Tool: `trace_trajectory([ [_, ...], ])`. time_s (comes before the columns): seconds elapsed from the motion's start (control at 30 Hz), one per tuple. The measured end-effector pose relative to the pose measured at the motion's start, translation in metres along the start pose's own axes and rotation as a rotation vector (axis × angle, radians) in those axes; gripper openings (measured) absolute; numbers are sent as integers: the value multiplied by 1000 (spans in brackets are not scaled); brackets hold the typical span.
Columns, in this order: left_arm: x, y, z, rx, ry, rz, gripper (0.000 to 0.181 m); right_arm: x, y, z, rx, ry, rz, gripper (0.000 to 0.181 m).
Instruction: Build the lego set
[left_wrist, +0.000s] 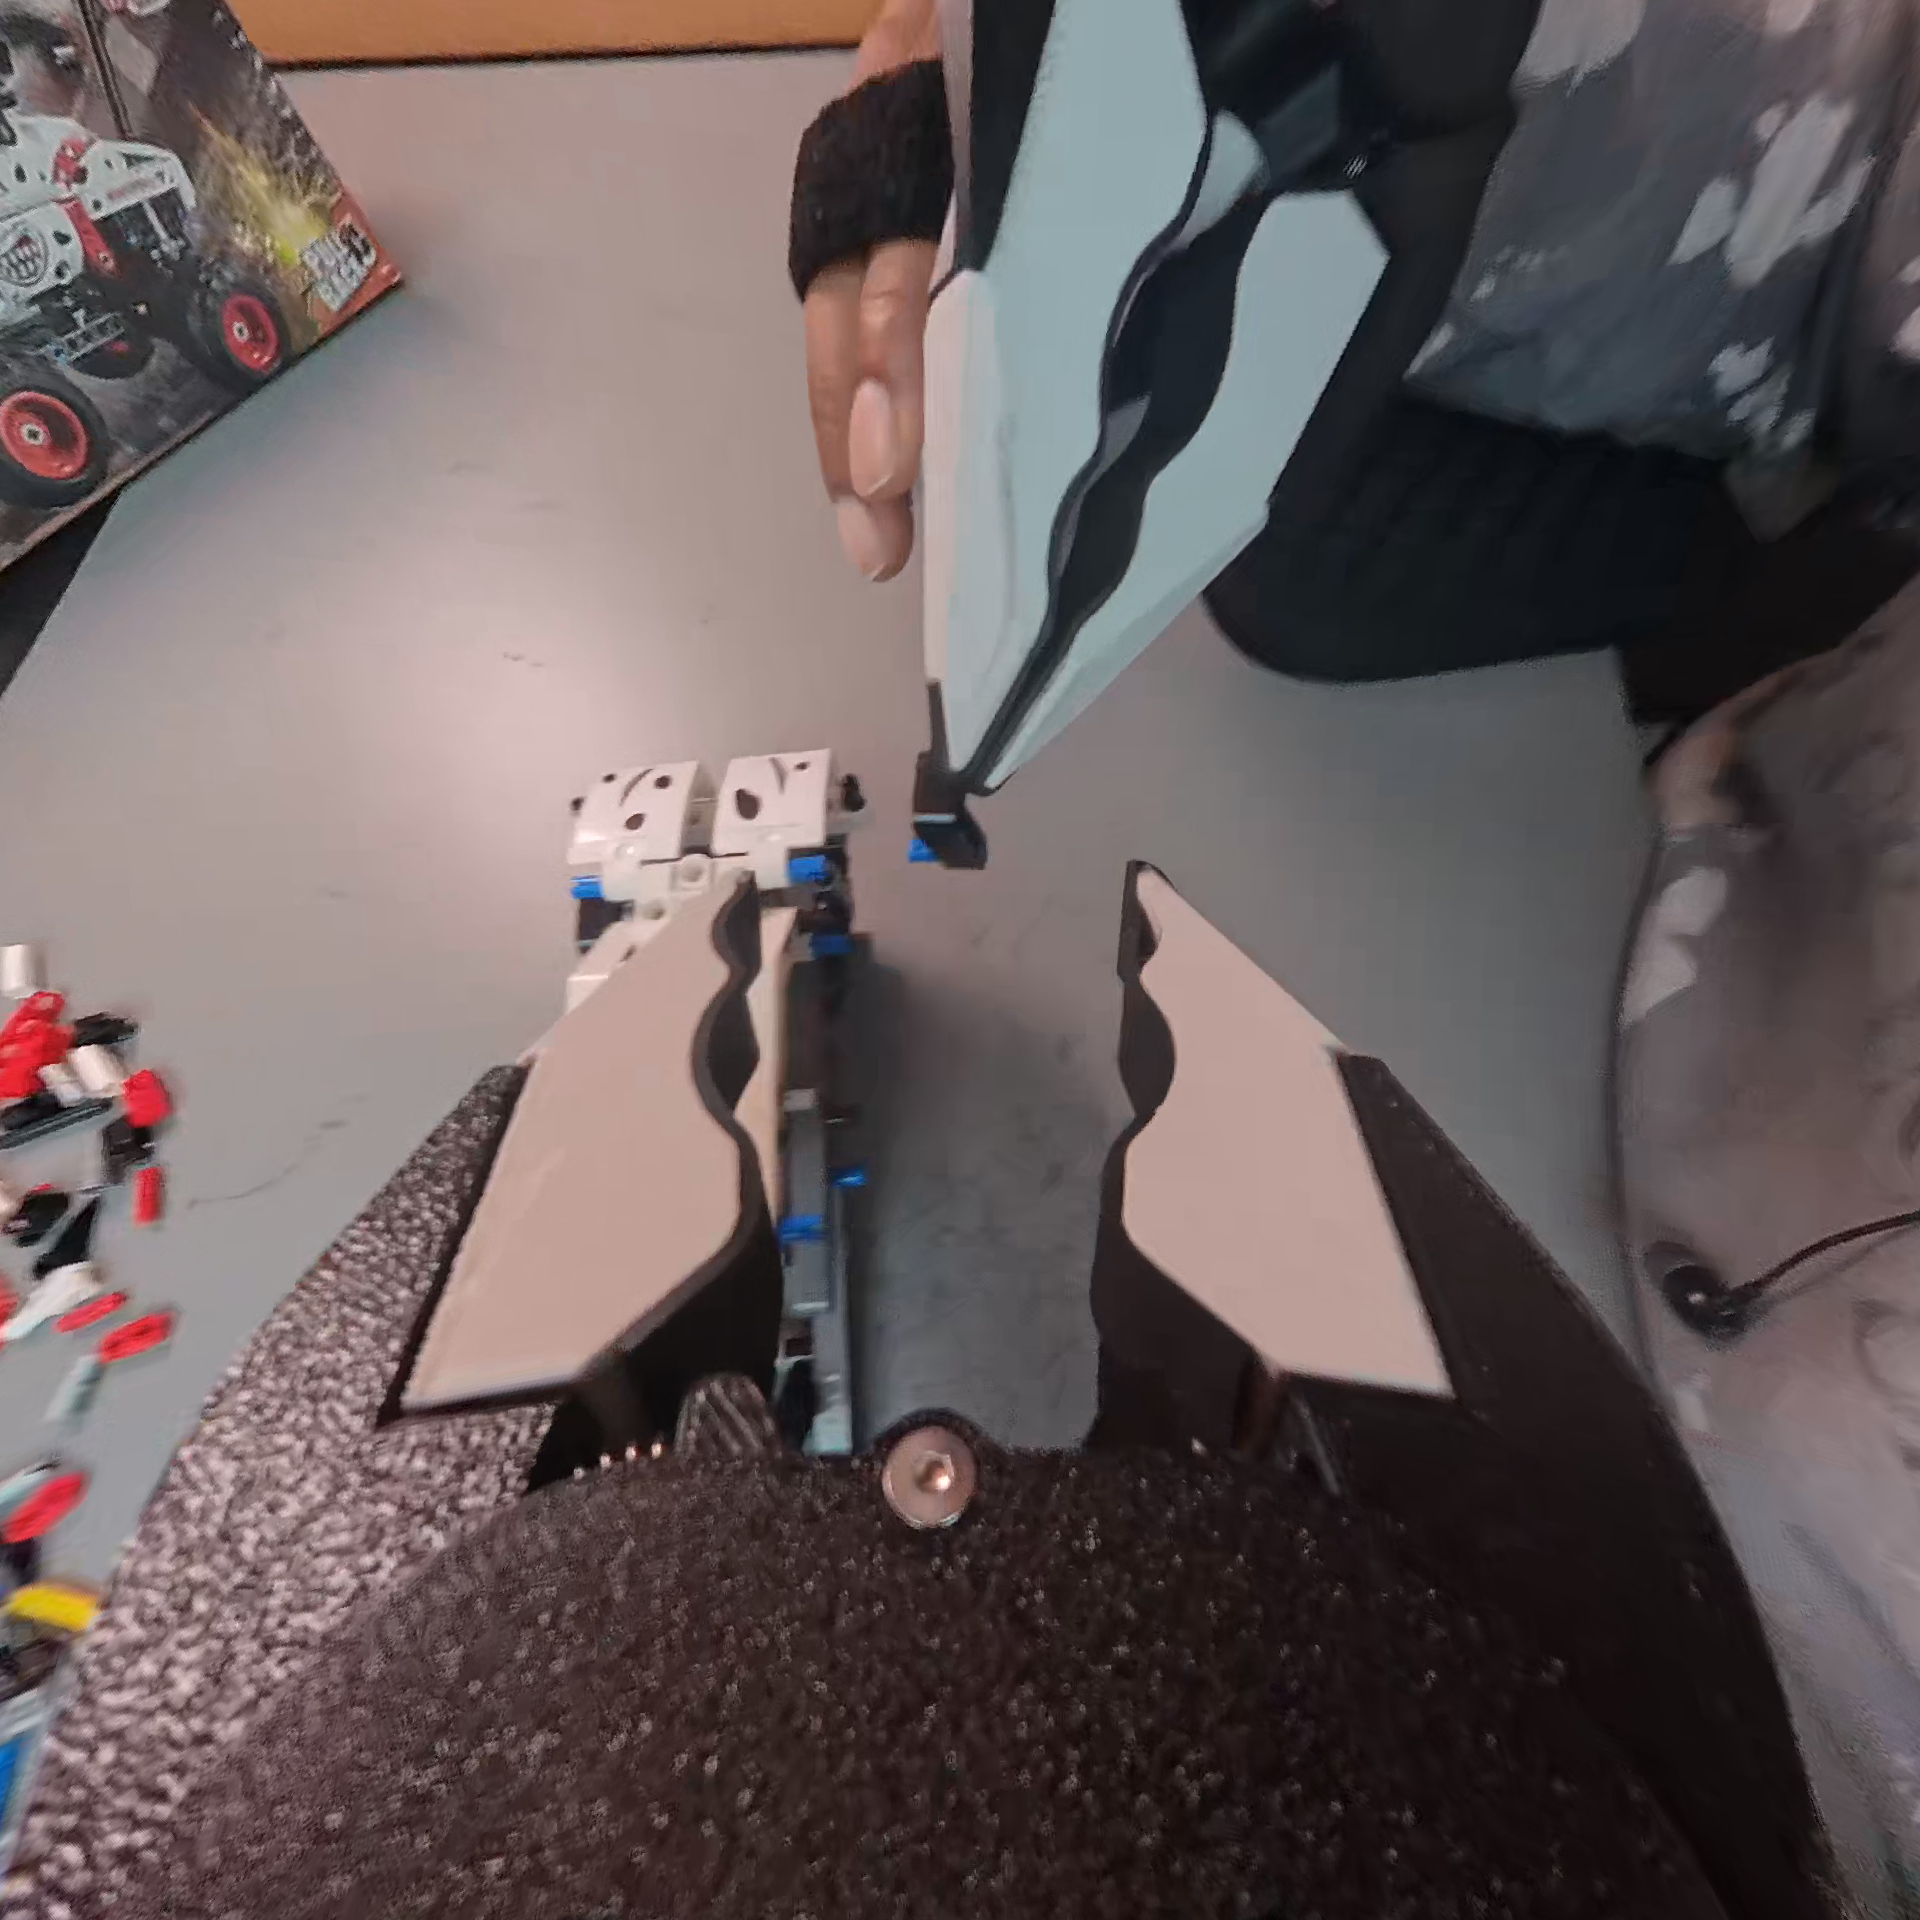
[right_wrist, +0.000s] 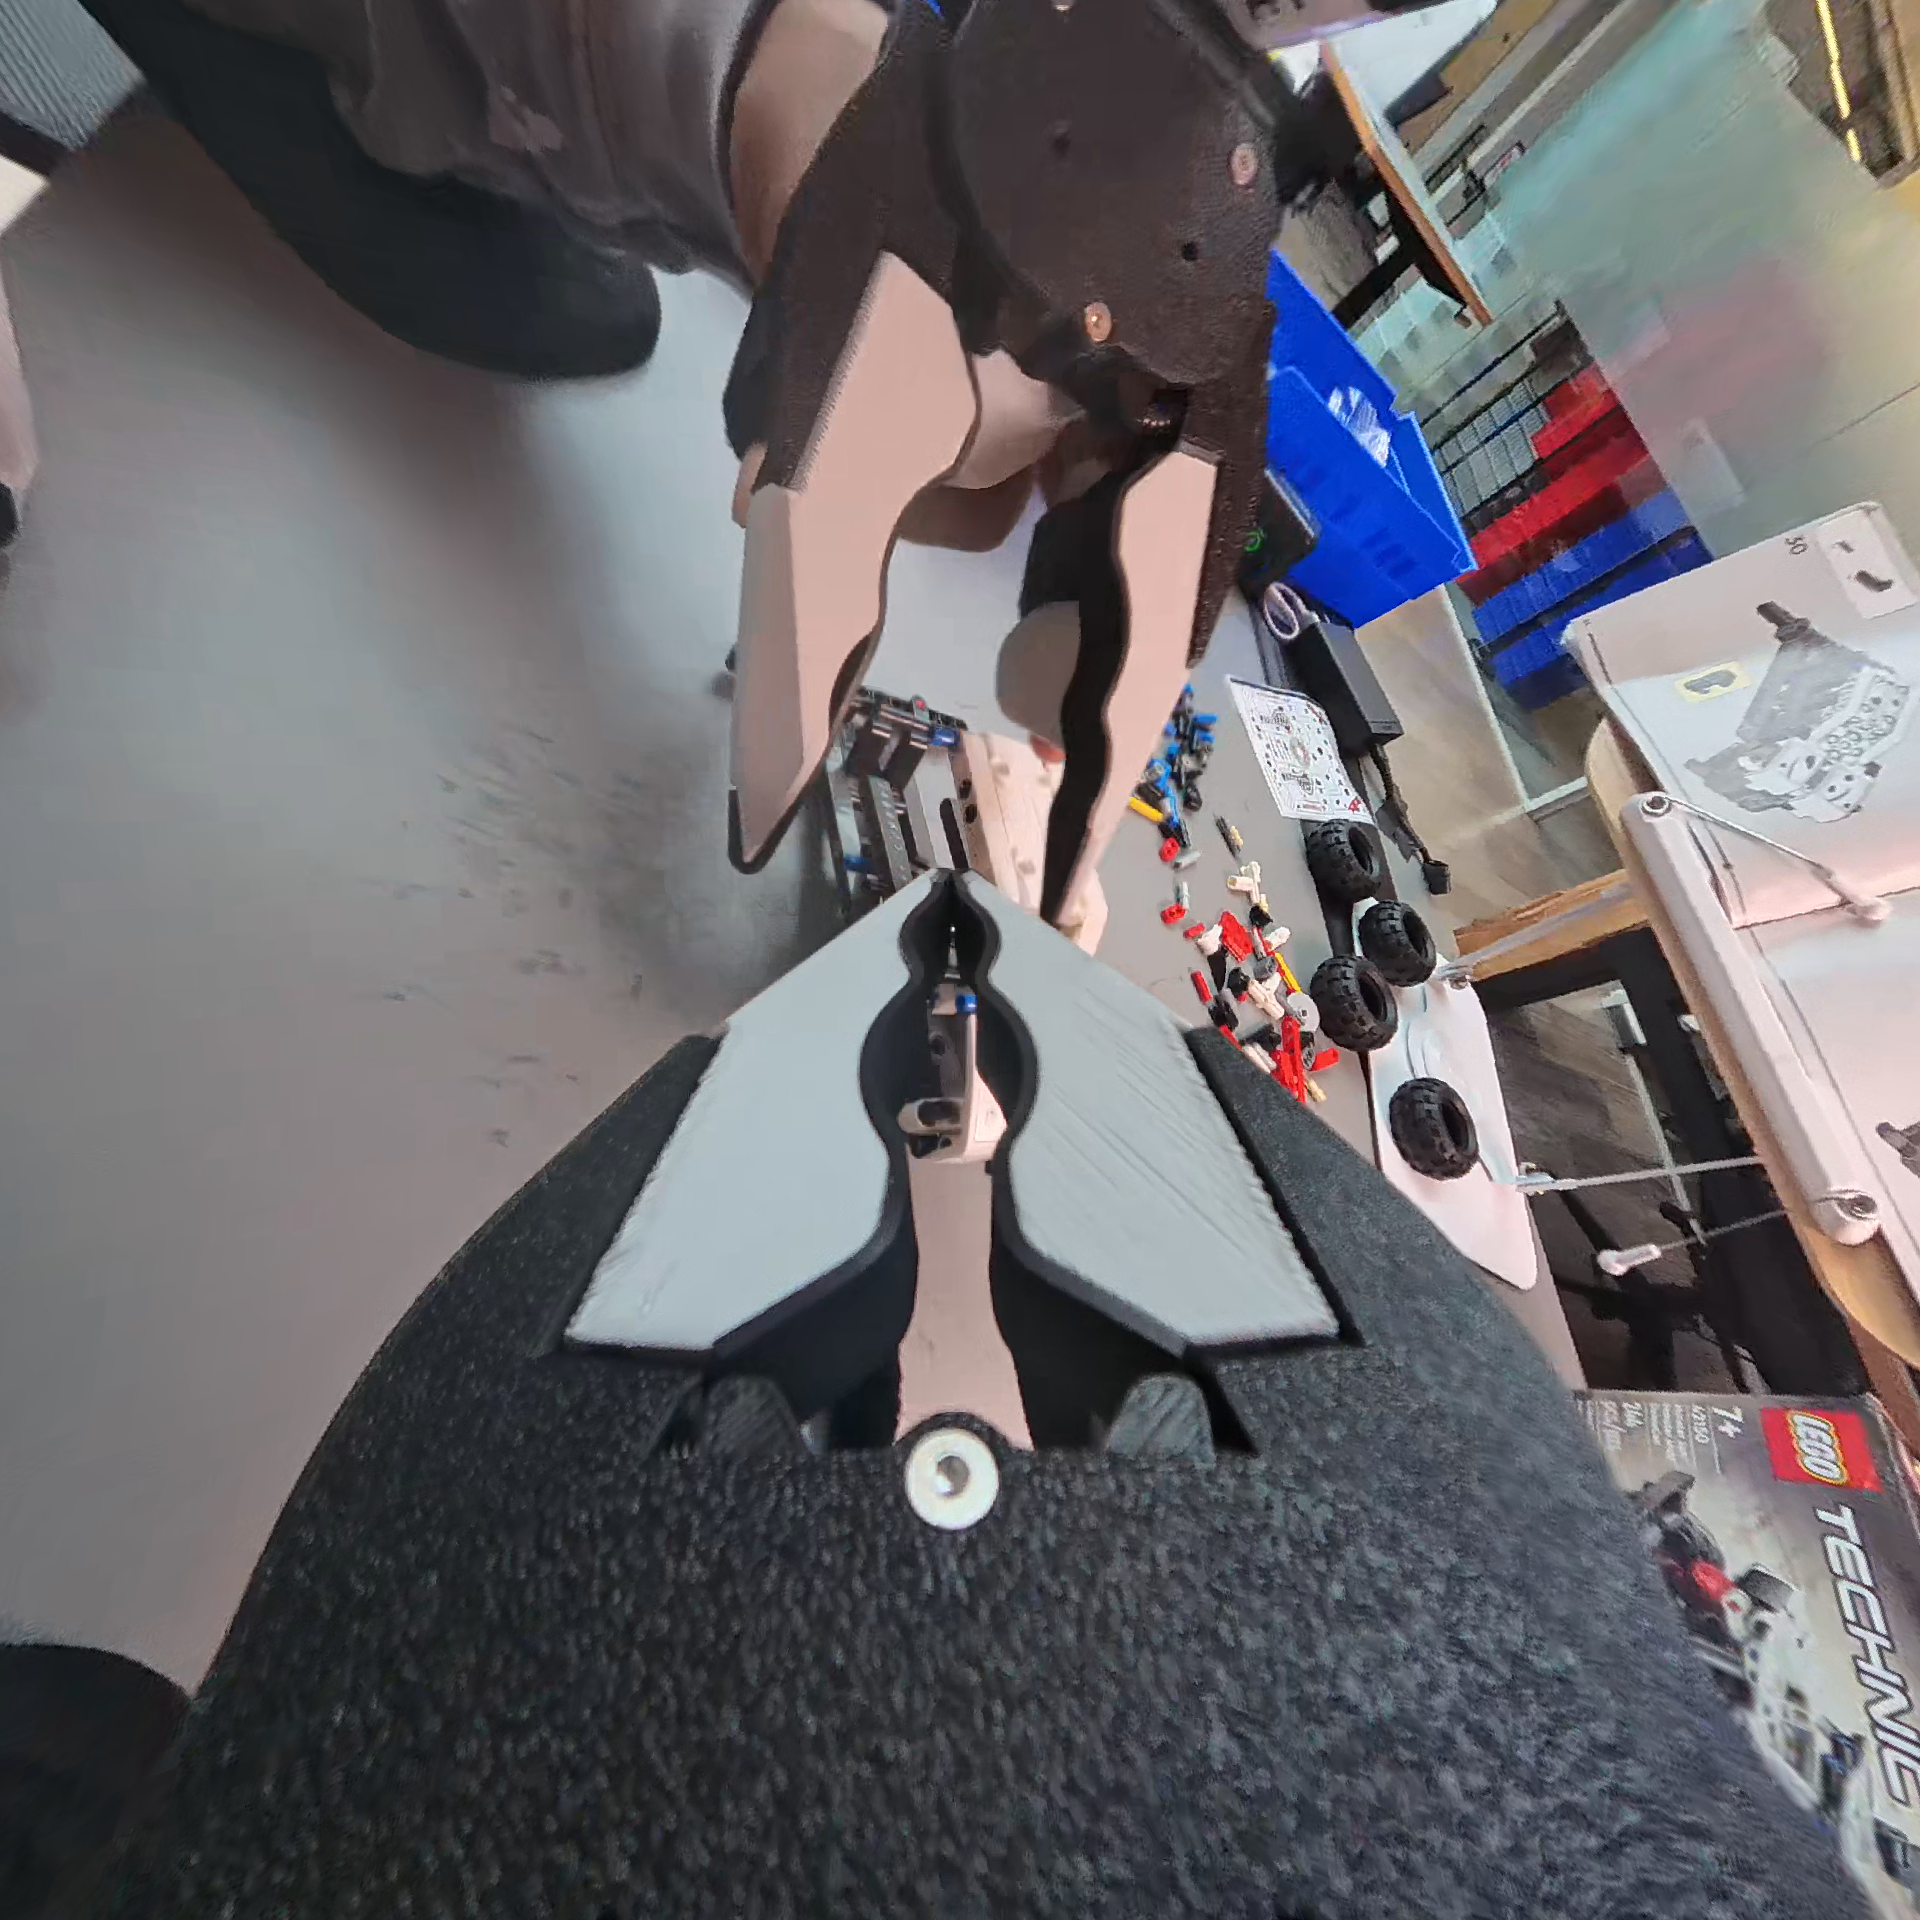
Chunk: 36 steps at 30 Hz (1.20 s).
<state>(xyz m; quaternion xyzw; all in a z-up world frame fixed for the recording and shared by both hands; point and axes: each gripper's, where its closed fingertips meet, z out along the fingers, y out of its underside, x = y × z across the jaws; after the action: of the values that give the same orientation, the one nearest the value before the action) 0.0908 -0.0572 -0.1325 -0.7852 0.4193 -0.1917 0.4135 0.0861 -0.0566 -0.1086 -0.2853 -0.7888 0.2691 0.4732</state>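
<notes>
The left hand-held gripper (left_wrist: 940, 883) is spread wide above the half-built truck (left_wrist: 717, 831), which lies on the grey tabletop (left_wrist: 468, 582) — one finger rests over its white body, the other is well apart from it. The right hand-held gripper (right_wrist: 951, 883) is closed on a small black and blue piece (left_wrist: 948, 836), just beside the truck at 3 o'clock. Loose red and black pieces (right_wrist: 1242, 966) and four black tyres (right_wrist: 1351, 1003) lie at 3 o'clock in the right wrist view — the set's box (left_wrist: 135, 239) is at 10 o'clock in the left.
</notes>
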Motion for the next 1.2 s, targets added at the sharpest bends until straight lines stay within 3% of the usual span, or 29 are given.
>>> trace_trajectory([
  [0.13,33,-7,-2,148,100,-217,50,-13,-23,-4,101,-22,44,0],
  [0.2,47,-7,-2,197,161,-292,25,-23,-31,-4,133,-37,60,0],
  [0.33,40,32,-2,47,15,-297,18,-32,-25,-5,84,-23,67,0],
  [0.47,41,54,-21,23,-81,-328,26,-40,-2,-11,-49,13,131,0],
  [0.63,44,66,-42,109,-173,-387,43,-73,23,1,-190,-37,282,19],
  [0.87,45,44,-95,366,-358,-368,49,-86,28,10,-261,-11,382,25],
  [1.03,33,47,-121,496,-481,-344,50,-79,35,17,-294,19,437,25],
  [1.2,17,39,-149,671,-593,-280,67,-75,38,43,-300,0,448,25],
])
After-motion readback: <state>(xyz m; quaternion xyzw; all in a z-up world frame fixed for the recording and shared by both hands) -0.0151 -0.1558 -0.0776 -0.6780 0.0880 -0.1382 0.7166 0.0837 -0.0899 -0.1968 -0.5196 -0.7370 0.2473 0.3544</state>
